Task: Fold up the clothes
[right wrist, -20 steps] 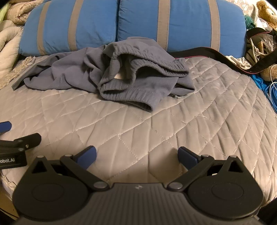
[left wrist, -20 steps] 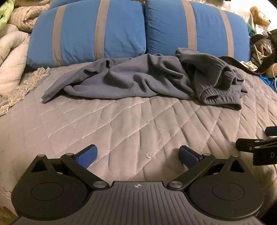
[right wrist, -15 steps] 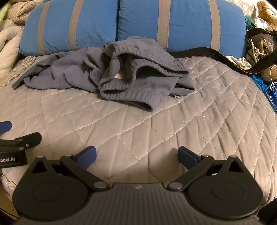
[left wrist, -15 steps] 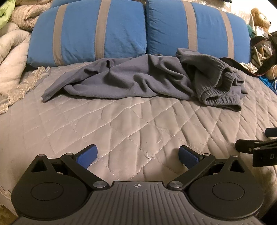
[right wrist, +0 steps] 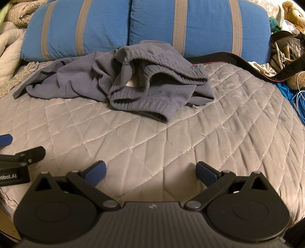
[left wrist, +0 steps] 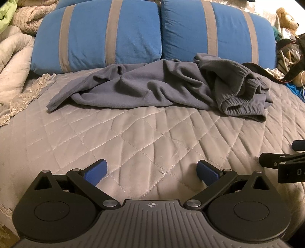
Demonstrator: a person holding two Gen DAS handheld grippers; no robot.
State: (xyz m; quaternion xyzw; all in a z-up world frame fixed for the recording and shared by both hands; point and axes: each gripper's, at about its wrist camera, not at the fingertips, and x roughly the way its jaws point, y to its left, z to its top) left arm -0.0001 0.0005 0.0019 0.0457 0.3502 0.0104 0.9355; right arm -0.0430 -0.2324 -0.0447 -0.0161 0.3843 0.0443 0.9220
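A pair of grey sweatpants [left wrist: 152, 85] lies crumpled across the far half of the quilted grey bedspread [left wrist: 133, 137], just in front of the pillows. Its elastic waistband [right wrist: 150, 80] bunches up at the right end, and a leg trails off to the left. My left gripper [left wrist: 151, 172] hovers over the near part of the bed, well short of the pants, open with only quilt between its blue pads. My right gripper [right wrist: 150, 171] hangs beside it, likewise open and empty, with the waistband straight ahead.
Two blue pillows with grey stripes [left wrist: 152, 32] stand along the back. A rumpled cream blanket [left wrist: 13, 63] piles up at the left. A black strap [right wrist: 238, 61], blue cable [right wrist: 293, 97] and a stuffed toy [right wrist: 293, 15] clutter the right edge.
Both grippers have crept slightly forward toward the pants; their jaws stay wide apart and the garment has not moved.
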